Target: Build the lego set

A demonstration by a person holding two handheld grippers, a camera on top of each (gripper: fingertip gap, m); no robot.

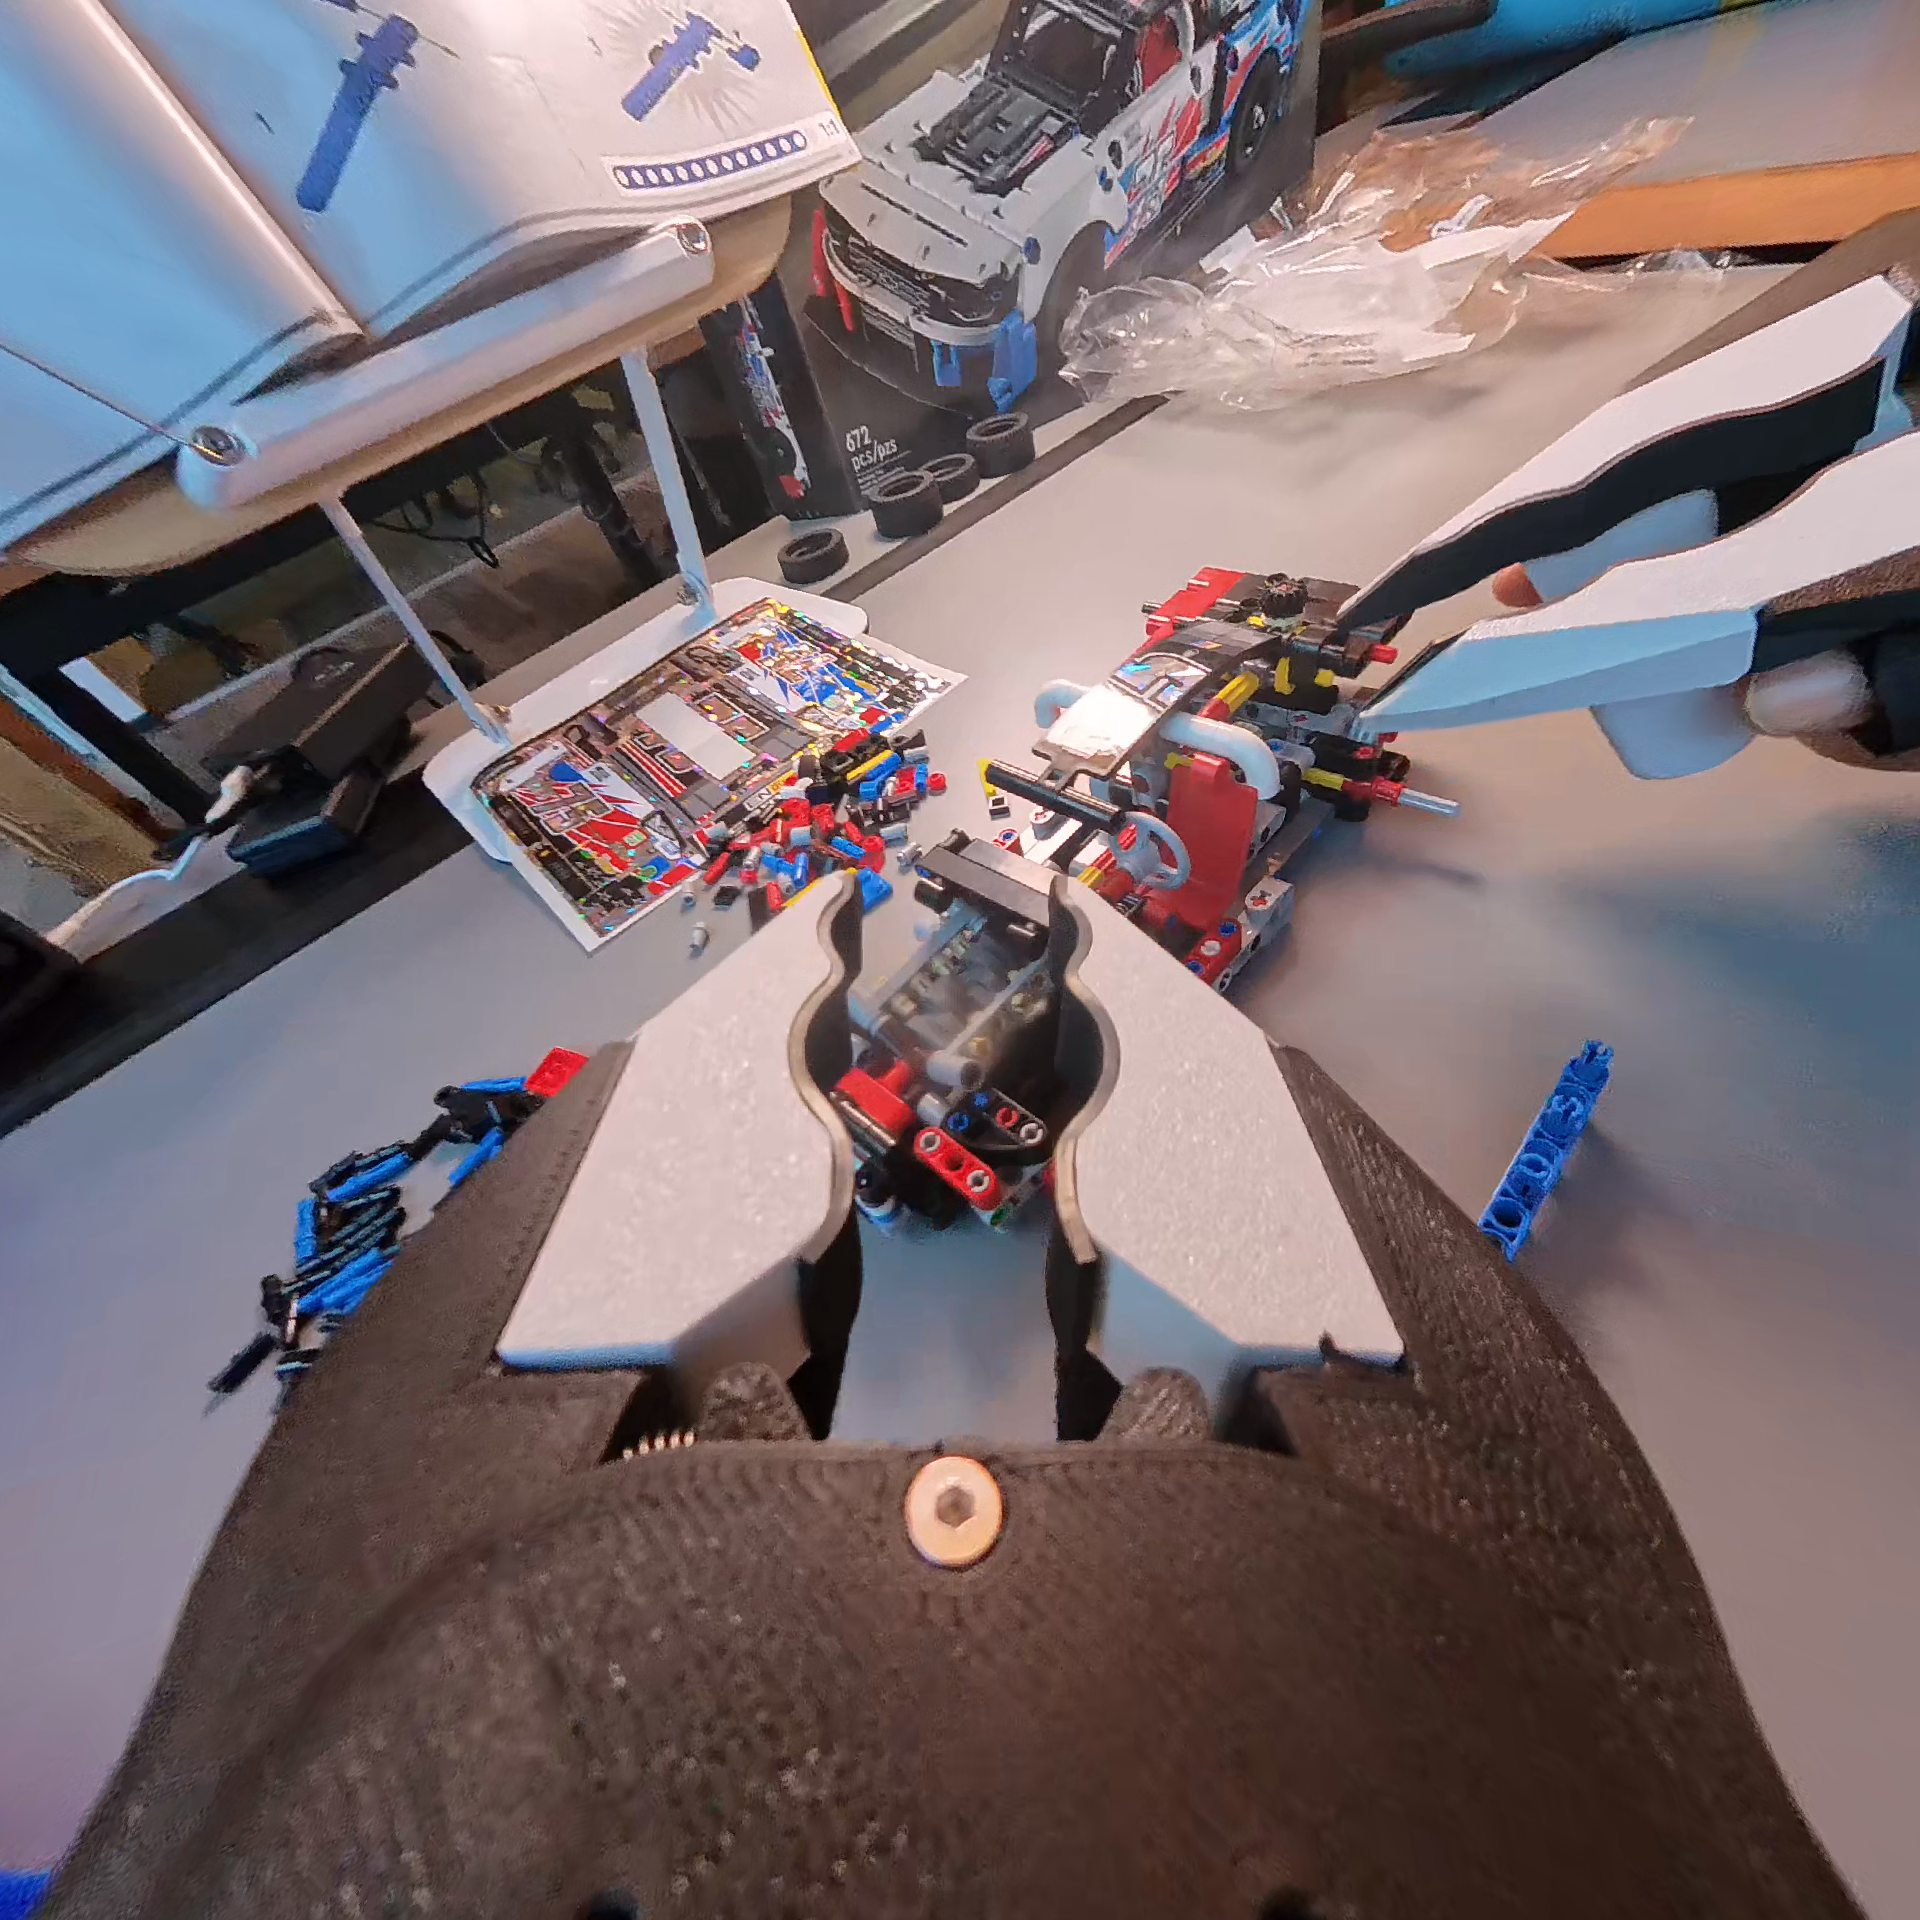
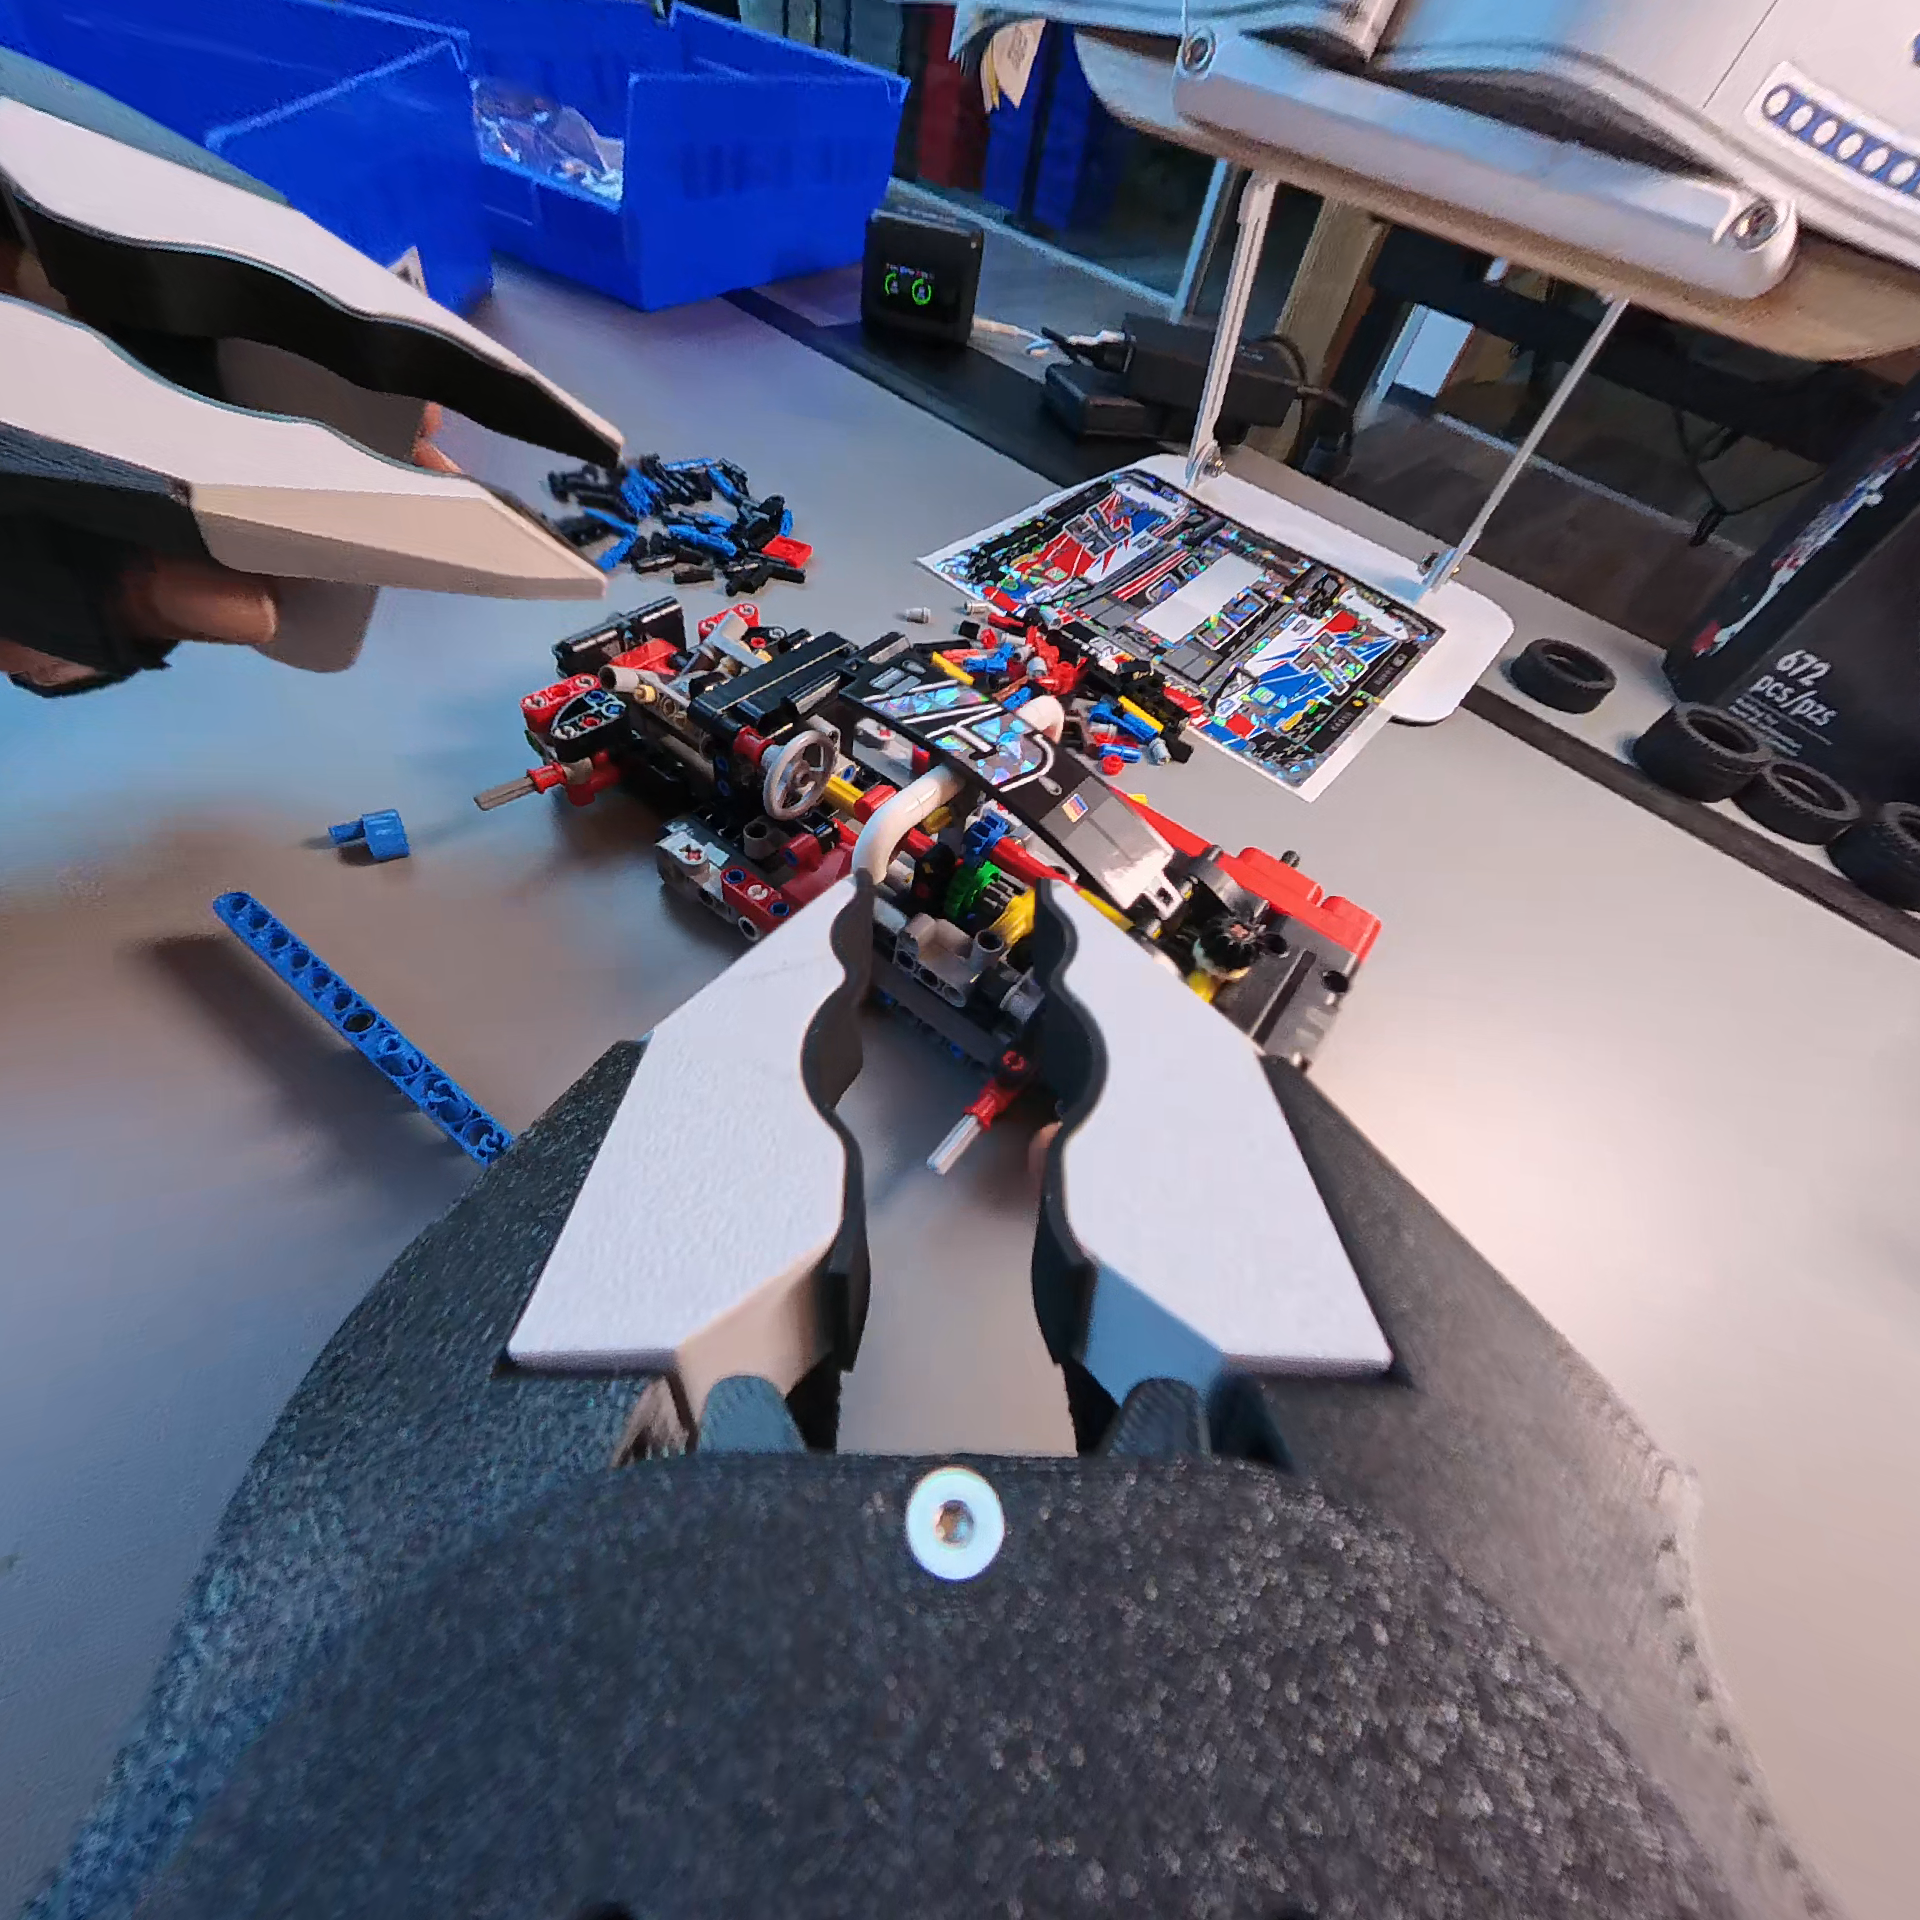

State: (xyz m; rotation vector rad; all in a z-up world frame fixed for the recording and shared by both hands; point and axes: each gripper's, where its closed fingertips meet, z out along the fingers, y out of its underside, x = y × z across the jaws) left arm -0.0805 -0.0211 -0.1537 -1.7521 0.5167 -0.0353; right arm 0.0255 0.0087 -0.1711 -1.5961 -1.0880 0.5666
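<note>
The left gripper [image 1: 956,899] had a black body with a rough, woven-looking surface and one round silver screw in the middle. Its two fingers [image 1: 717,1122] were flat, pale grey plates, and their inner edges were wavy with a black lining. The right gripper [image 2: 948,902] was built the same way, with a grainy black body, a silver screw and grey fingers [image 2: 727,1153]. The hand [image 2: 73,613] behind the left gripper wore a black fingerless glove.
</note>
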